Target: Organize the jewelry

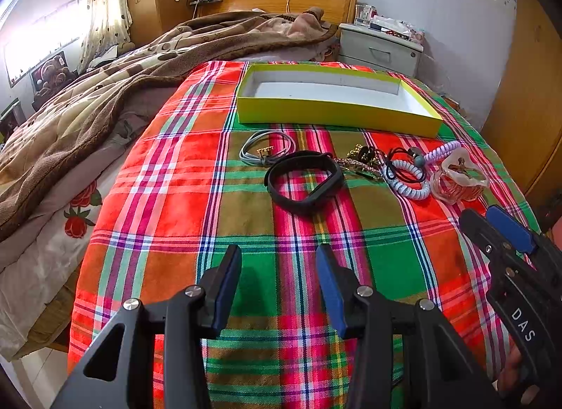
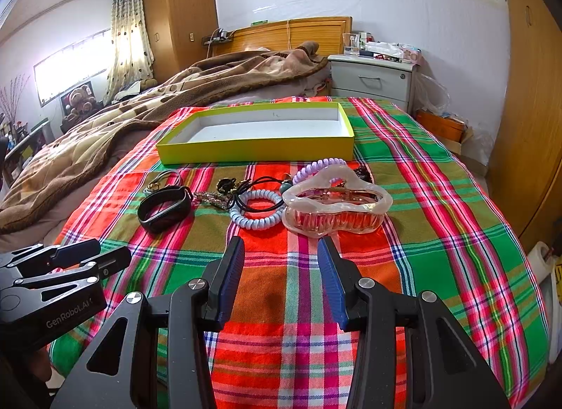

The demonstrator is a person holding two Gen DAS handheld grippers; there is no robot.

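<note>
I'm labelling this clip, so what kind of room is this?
Most likely a home bedroom. A bed with a wooden headboard and a rumpled brown blanket fills the view, a pale nightstand stands beside it, and a wooden wardrobe is in the corner by the curtained window.

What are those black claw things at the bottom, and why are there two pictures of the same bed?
They are tongs that a person holds, one in each hand, each carrying a small camera. One picture looks out over the left tongs, the other over the right tongs. Both are open and hold nothing. On the checked cloth lie a black wristband, a grey cord bracelet, a blue coil hair tie, a purple coil tie and a big pink hair claw. Behind them sits an empty yellow box, probably where they will go.
</note>
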